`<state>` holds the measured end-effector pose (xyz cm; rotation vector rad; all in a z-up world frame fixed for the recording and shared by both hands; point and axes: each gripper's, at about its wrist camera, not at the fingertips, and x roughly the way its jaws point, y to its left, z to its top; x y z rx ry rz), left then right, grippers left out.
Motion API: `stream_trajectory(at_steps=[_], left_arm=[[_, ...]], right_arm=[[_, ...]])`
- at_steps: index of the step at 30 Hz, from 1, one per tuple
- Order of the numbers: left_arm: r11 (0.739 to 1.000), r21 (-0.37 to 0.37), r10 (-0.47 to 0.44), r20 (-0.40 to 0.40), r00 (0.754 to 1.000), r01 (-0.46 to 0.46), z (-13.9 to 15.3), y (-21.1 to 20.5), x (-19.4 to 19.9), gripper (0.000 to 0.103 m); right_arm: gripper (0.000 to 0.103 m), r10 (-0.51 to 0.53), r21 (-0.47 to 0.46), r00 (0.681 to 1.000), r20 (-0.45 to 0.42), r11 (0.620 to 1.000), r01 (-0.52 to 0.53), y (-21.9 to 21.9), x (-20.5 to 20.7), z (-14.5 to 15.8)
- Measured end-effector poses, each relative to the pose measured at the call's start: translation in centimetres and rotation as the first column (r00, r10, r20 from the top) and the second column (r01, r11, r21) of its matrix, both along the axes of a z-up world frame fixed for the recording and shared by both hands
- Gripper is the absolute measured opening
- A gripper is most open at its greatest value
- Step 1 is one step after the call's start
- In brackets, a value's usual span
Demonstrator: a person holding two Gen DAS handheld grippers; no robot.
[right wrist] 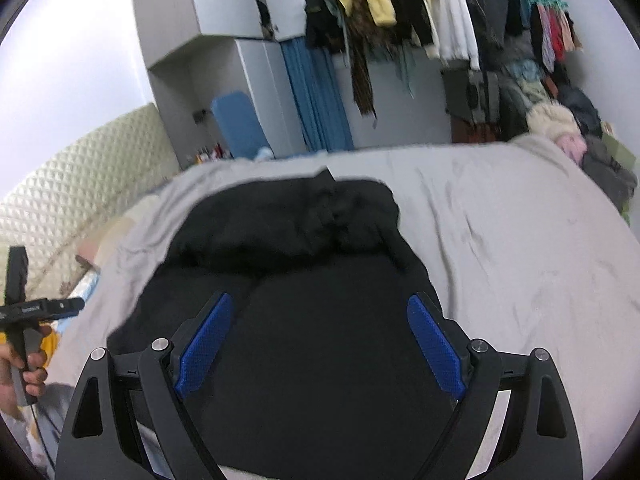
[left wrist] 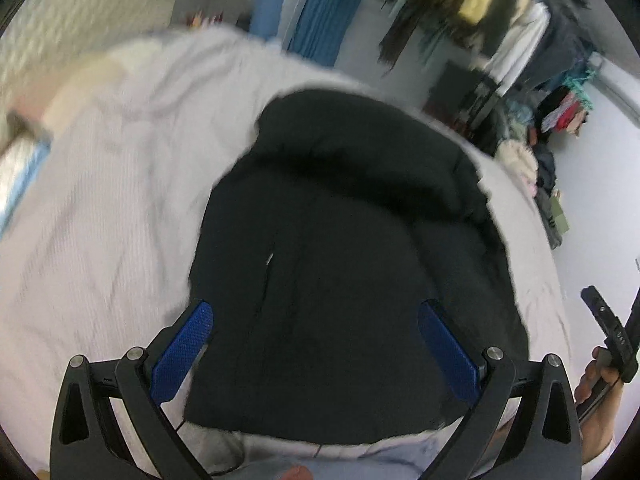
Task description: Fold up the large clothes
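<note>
A large black garment lies spread on a bed with a pale grey sheet, its far end bunched into a thick fold. My left gripper hovers over the garment's near part, jaws wide apart, nothing between the blue pads. In the right wrist view the same black garment fills the centre, with its rumpled fold at the far end. My right gripper stands open above it, blue pads apart and empty. Each view shows a hand holding the other gripper's handle at its edge.
A quilted cream headboard stands at the bed's left. Beyond the bed hang many clothes on a rail, beside a blue curtain and grey cabinet. A pile of clothes sits at the far right corner. Grey sheet lies bare to the right.
</note>
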<state>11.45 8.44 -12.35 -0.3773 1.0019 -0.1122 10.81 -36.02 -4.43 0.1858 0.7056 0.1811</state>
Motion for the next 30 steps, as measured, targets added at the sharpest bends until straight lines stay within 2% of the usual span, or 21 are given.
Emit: stream_trajectory(at_steps=[1, 2, 4, 6, 9, 15, 18, 20, 22, 26, 30], left_arm=[[1.000, -0.022, 0.008, -0.031, 0.999, -0.009, -0.9, 0.5, 0.3, 0.103], [0.996, -0.088, 0.024, -0.075, 0.997, -0.031, -2.1, 1.3, 0.4, 0.103], [0.982, -0.177, 0.046, -0.102, 0.994, -0.064, -3.1, 2.3, 0.6, 0.103], [0.984, -0.158, 0.069, -0.126, 0.990, -0.088, -3.7, 2.6, 0.7, 0.103], [0.970, -0.216, 0.066, -0.211, 0.975, -0.112, -5.3, 3.6, 1.6, 0.103], [0.945, -0.243, 0.122, -0.361, 0.925, -0.220, -8.9, 6.4, 2.7, 0.103], [0.932, -0.253, 0.145, -0.399, 0.906, -0.260, -10.5, 7.4, 3.5, 0.103], [0.928, -0.250, 0.152, -0.427, 0.891, -0.278, -11.4, 7.4, 4.2, 0.103], [0.918, -0.278, 0.138, -0.448, 0.883, -0.284, -12.5, 7.3, 4.9, 0.103], [0.904, -0.311, 0.111, -0.493, 0.863, -0.294, -14.5, 6.9, 6.0, 0.103], [0.886, -0.343, 0.105, -0.508, 0.855, -0.313, -15.5, 7.0, 6.2, 0.102]], right_arm=[[0.088, -0.009, 0.039, 0.999, -0.032, 0.999, 0.010, -0.9, 0.1, -0.8], [0.088, -0.019, 0.099, 0.998, -0.066, 0.995, 0.025, -2.0, 0.3, -1.5], [0.088, -0.038, 0.199, 0.991, -0.131, 0.978, 0.064, -3.7, 0.8, -2.9], [0.088, -0.062, 0.256, 0.976, -0.210, 0.960, 0.116, -5.5, 1.6, -4.7], [0.088, -0.092, 0.275, 0.947, -0.307, 0.944, 0.181, -7.2, 2.5, -7.1], [0.088, -0.100, 0.311, 0.888, -0.449, 0.914, 0.261, -9.3, 3.2, -11.0], [0.088, -0.124, 0.312, 0.870, -0.478, 0.902, 0.300, -10.2, 2.9, -12.2], [0.089, -0.147, 0.327, 0.842, -0.519, 0.876, 0.354, -11.2, 2.8, -13.3], [0.089, -0.154, 0.338, 0.814, -0.560, 0.854, 0.395, -12.0, 2.7, -14.4], [0.089, -0.135, 0.315, 0.777, -0.614, 0.862, 0.398, -12.1, 3.1, -16.1], [0.089, -0.066, 0.351, 0.770, -0.635, 0.863, 0.363, -11.4, 3.8, -17.4]])
